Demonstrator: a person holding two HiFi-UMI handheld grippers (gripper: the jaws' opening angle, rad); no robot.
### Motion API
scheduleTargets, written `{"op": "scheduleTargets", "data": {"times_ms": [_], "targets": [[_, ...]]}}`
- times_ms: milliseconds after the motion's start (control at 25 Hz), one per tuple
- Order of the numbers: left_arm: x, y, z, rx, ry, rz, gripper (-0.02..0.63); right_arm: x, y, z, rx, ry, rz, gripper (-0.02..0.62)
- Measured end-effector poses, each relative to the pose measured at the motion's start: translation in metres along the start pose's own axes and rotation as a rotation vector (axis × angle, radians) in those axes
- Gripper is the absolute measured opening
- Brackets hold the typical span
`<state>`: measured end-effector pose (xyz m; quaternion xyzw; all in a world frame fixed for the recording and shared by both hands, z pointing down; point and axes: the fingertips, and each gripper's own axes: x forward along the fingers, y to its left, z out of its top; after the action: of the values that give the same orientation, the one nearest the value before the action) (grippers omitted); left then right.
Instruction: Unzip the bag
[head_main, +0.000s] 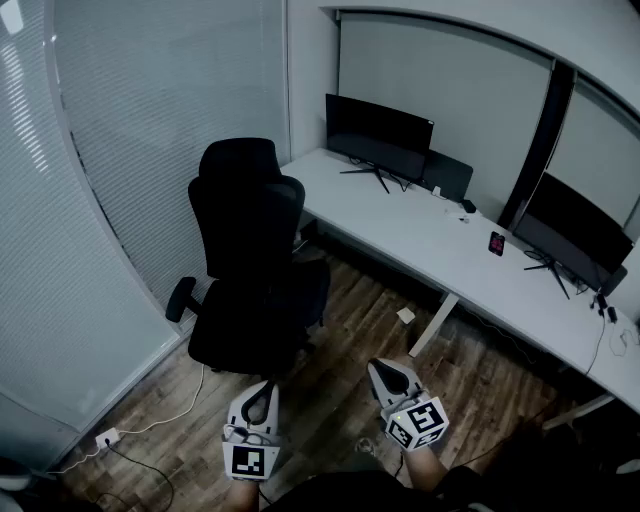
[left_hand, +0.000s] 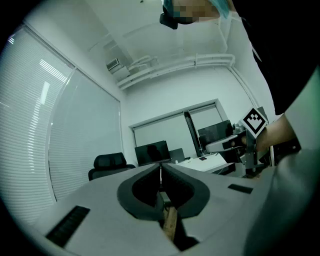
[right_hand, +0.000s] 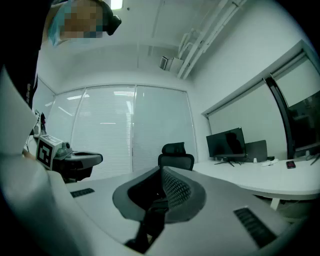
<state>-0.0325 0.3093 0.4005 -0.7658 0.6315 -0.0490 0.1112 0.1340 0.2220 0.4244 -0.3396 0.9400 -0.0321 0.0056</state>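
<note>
No bag that I can make out as one shows in any view. My left gripper (head_main: 264, 388) is held low in front of the person's body, above the wooden floor, jaws shut with nothing between them. Beside it to the right, my right gripper (head_main: 384, 368) is shut and empty too. In the left gripper view the closed jaws (left_hand: 161, 167) point across the room, with the right gripper (left_hand: 227, 145) off to the side. The right gripper view shows its shut jaws (right_hand: 161, 170) aimed at the chair, and the left gripper (right_hand: 75, 160) at the left.
A black office chair (head_main: 250, 250) stands just ahead on the wooden floor. Behind it runs a long white desk (head_main: 440, 245) with two dark monitors (head_main: 378, 135) (head_main: 570, 235), a dark flat object (head_main: 447, 175) and a small device (head_main: 496, 243). A power strip (head_main: 105, 437) and cable lie at the left.
</note>
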Motion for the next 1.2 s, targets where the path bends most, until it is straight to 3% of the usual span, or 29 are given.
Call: {"op": "scheduleTargets", "data": {"times_ms": [360,520,800,1000,1200], "targets": [[0.047,0.002,-0.019,0.002,0.021,-0.030,0.036,0.039,-0.041,-0.008,0.027,0.013,-0.022,0.046],[0.085,0.000,-0.037,0.031,0.073,-0.064,0.147,0.065,-0.063,-0.018,0.028,0.037,0.002,0.046],[0.146,-0.002,-0.065,0.056,0.135,-0.063,0.202,0.107,-0.101,-0.034,0.037,0.069,0.059,0.048],[0.182,-0.001,-0.091,0.059,0.191,-0.057,0.232,0.136,-0.124,-0.048,0.039,0.106,0.112,0.119],[0.206,0.009,-0.113,0.013,0.214,-0.082,0.250,0.167,-0.135,-0.065,0.042,0.148,0.119,0.144]]}}
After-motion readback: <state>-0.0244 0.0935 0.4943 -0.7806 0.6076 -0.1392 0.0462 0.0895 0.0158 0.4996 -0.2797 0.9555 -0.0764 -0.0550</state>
